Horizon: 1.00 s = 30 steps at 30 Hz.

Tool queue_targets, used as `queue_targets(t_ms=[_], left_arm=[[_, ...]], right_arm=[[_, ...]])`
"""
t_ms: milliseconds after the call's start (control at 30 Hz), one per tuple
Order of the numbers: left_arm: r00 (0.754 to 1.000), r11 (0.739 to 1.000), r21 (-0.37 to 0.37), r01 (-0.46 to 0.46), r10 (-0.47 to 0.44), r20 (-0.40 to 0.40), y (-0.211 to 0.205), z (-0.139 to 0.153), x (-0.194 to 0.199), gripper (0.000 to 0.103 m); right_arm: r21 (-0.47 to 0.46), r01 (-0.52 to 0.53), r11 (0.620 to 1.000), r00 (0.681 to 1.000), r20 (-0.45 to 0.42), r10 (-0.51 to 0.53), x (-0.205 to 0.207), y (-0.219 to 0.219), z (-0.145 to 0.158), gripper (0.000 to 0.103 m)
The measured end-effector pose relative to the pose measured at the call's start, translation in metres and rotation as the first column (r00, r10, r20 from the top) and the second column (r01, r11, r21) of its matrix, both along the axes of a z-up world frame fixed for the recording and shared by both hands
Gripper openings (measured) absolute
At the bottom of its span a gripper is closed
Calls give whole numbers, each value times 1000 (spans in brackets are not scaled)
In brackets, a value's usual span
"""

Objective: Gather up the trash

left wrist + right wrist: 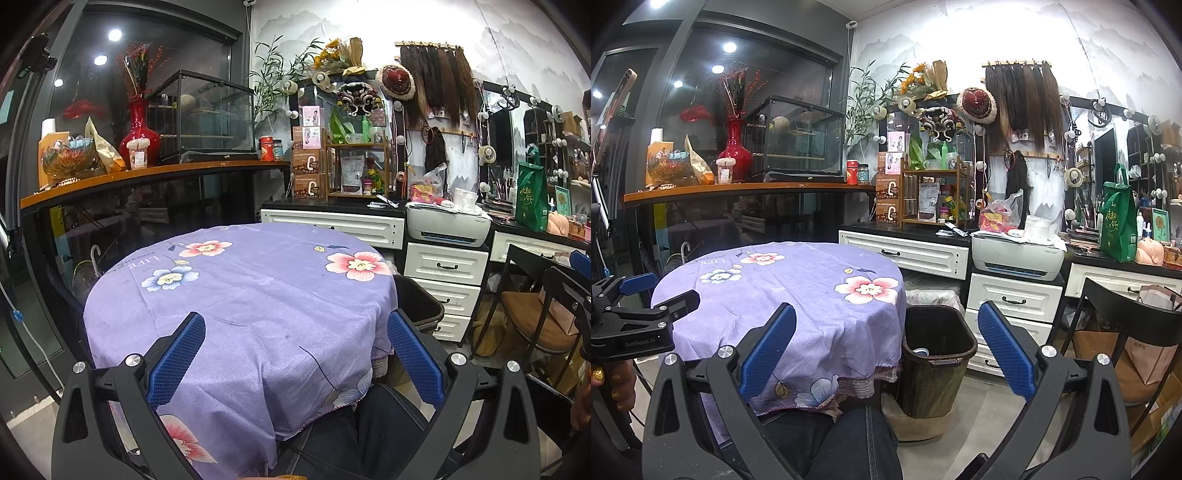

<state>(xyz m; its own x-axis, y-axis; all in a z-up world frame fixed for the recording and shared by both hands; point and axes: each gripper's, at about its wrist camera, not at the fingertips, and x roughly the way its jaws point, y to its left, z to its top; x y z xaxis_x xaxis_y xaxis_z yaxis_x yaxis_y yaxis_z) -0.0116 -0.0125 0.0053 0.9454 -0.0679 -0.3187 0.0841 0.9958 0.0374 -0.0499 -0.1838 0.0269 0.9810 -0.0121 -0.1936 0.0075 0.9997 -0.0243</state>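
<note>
Both claws hang spread apart and empty, the left claw (295, 354) over the purple flowered cloth (258, 295) on the round bench (827, 382), the right claw (886, 347) nearer the dark bin (938, 369) on the floor beside it. I see no trash on the cloth; something pale already lies in the bin. A low reach could snag the cloth, or knock the bin over.

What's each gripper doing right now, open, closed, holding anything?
Left gripper: open, jaws wide apart, holding nothing, above the purple tablecloth.
Right gripper: open, jaws wide apart, holding nothing.
</note>
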Motion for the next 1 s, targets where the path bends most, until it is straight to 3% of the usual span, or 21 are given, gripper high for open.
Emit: queue_targets(t_ms=[1000], left_arm=[[1000,1000,0,1,-1,0,1,0,1,98]], right_arm=[[1,-2,1000,1000,-3,2,1,6,-4,97]])
